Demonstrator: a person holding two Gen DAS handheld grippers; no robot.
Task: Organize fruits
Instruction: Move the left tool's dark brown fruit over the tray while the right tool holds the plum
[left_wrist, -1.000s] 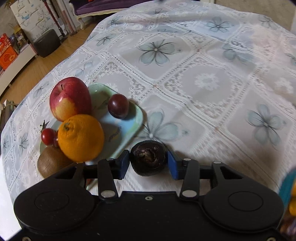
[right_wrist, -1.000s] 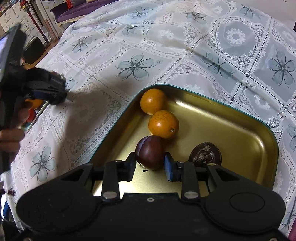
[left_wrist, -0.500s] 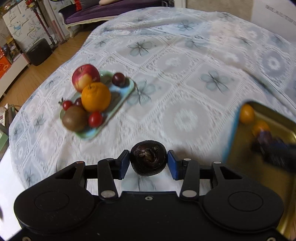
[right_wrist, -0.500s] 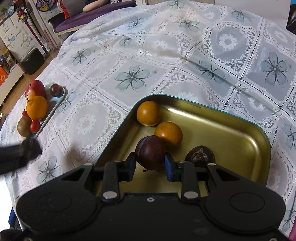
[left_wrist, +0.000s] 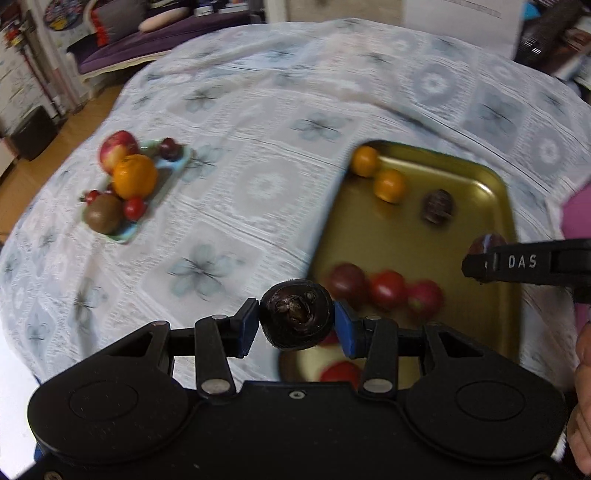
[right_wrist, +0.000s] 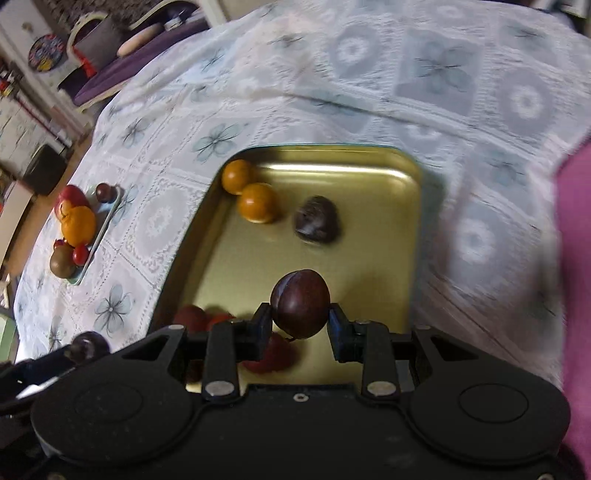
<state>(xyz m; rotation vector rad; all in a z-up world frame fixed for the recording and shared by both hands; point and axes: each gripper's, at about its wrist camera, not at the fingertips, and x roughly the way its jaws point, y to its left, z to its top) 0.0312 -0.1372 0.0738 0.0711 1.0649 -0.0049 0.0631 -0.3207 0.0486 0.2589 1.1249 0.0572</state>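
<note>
The left gripper (left_wrist: 296, 325) has its blue pads pinching a dark, rough-skinned round fruit (left_wrist: 296, 318) across its middle, the puckered stem end facing back at the camera, so its short axis runs along the fingers. It hangs just over the near left edge of the gold metal tray (left_wrist: 491, 221), probably so it can be dropped with the matching dark rough fruit (left_wrist: 437, 206) lying toward the tray's far right corner.

The right gripper (right_wrist: 300, 321) is clamped on a smooth dark purple plum (right_wrist: 300, 308), the pads on its flanks and the seam running roughly upright, stalk end down; the plum looks slightly taller than wide. It is held above the tray's near half, not touching the floor as far as I can judge.

Outward from there, two small orange fruits (right_wrist: 251, 192) touch each other in the tray's far left corner, and a cluster of red and dark round fruits (left_wrist: 384, 288) sits along the near edge, suggesting like is grouped with like.

Well apart, toward the left edge of the floral lace tablecloth (left_wrist: 258, 110), a pale green plate (left_wrist: 129, 232) carries a red apple (left_wrist: 116, 149), large orange (left_wrist: 135, 176), brown kiwi (left_wrist: 104, 218) and small red fruits.
</note>
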